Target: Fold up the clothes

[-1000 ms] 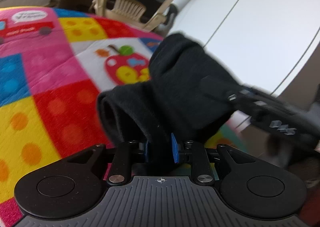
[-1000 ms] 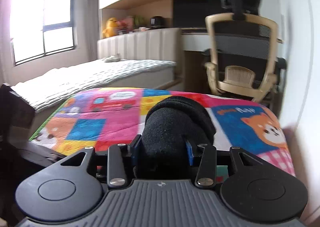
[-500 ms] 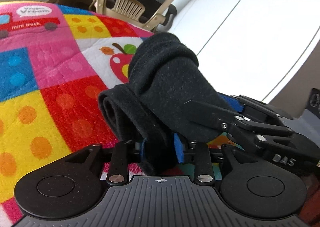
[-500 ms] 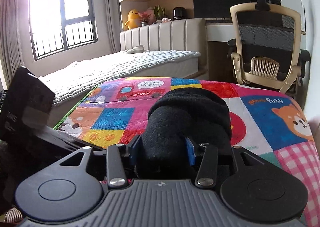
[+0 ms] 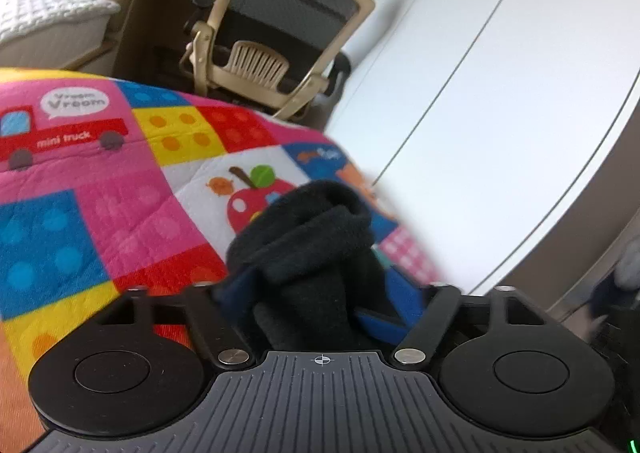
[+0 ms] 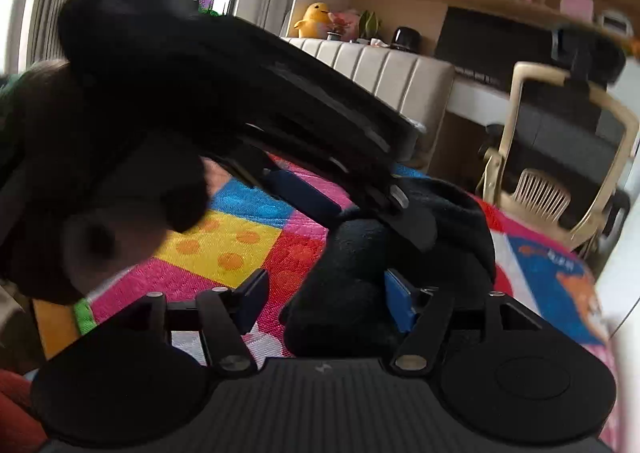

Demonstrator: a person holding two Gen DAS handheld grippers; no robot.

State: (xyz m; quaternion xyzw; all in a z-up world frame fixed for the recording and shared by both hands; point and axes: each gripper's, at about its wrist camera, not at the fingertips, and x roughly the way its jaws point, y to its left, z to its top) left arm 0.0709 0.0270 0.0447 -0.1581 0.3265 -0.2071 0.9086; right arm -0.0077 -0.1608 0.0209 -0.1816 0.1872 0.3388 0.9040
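Left wrist view: the left hand-held gripper has its blue-padded fingers spread, a rolled, fuzzy black garment bunched between them above the quilted, bright patchwork mat.

Right wrist view: the right hand-held gripper stands parted, the soft black roll against its right pad; the left hand-held gripper crosses overhead.

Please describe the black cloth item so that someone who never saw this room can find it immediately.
Find the bright patchwork play mat spread in front of the beige office chair. On its right part, partly covering the red apple picture, sits a bundled black fleece garment, between the open left tool and open right tool. It is the only dark, plain thing on the colourful mat.
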